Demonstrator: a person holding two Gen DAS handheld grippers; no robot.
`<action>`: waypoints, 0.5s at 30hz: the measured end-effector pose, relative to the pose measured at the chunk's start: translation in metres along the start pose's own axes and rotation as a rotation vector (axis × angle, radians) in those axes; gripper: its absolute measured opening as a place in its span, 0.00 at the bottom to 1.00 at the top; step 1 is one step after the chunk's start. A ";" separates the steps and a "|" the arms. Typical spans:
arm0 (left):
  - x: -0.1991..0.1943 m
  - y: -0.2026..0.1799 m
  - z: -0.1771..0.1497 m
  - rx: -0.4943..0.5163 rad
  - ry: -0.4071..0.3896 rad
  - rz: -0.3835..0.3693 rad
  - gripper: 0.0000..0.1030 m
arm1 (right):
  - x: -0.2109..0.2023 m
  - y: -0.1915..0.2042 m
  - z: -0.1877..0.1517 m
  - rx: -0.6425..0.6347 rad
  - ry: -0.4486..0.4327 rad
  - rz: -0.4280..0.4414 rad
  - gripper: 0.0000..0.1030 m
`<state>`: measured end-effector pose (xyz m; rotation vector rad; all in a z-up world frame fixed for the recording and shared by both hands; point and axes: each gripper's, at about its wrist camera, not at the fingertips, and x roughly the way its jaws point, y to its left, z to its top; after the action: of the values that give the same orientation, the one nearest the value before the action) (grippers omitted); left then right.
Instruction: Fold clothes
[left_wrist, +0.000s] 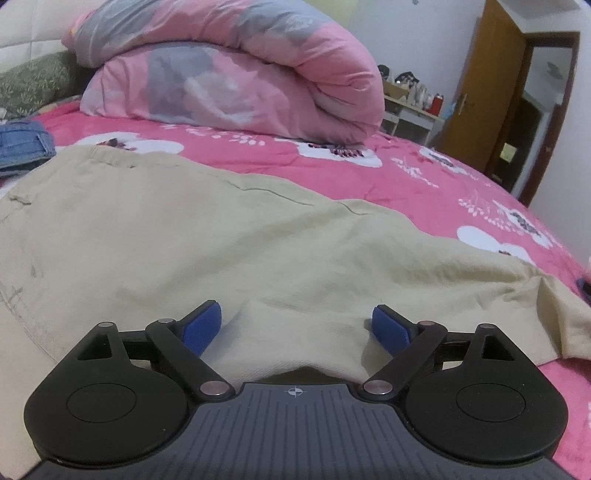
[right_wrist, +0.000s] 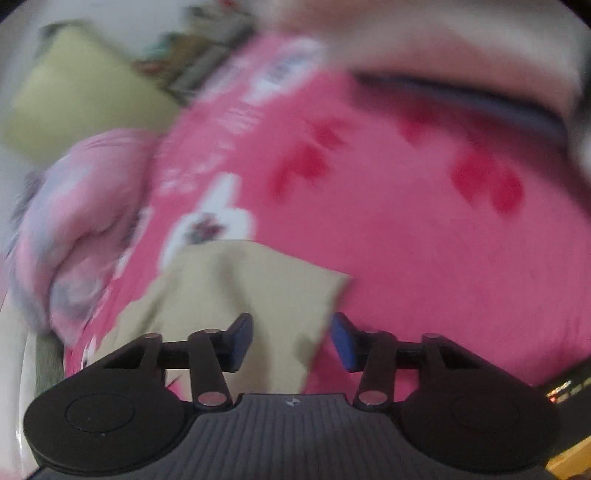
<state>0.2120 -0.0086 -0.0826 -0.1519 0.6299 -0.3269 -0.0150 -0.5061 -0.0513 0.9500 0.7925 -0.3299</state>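
Note:
A beige garment (left_wrist: 207, 243) lies spread flat on the pink flowered bedsheet (left_wrist: 424, 177). My left gripper (left_wrist: 296, 326) stands open low over its near edge, with a soft bulge of the beige cloth between the blue pads (left_wrist: 202, 328); neither pad presses on it. The right wrist view is blurred. There, a narrow end of the same beige garment (right_wrist: 255, 288) reaches toward the camera and runs in between the fingers of my right gripper (right_wrist: 293, 341). Its jaws stand apart, with a gap showing beside each pad.
A rolled pink and grey quilt (left_wrist: 236, 70) lies across the back of the bed. Folded blue denim (left_wrist: 22, 146) sits at the far left beside a green pillow (left_wrist: 33, 83). A cluttered white table (left_wrist: 413, 110) and a wooden door (left_wrist: 484, 92) stand behind.

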 end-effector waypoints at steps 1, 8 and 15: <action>0.000 0.000 0.000 -0.001 0.000 0.000 0.87 | 0.012 -0.005 0.003 0.024 0.025 -0.018 0.46; 0.000 0.000 0.000 -0.006 -0.004 -0.001 0.87 | 0.042 0.011 0.014 -0.055 0.003 -0.029 0.04; -0.001 0.003 0.000 -0.018 -0.005 -0.005 0.87 | 0.025 0.067 0.052 -0.431 -0.204 -0.227 0.04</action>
<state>0.2122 -0.0060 -0.0826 -0.1713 0.6278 -0.3259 0.0645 -0.5097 -0.0123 0.4153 0.7451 -0.4251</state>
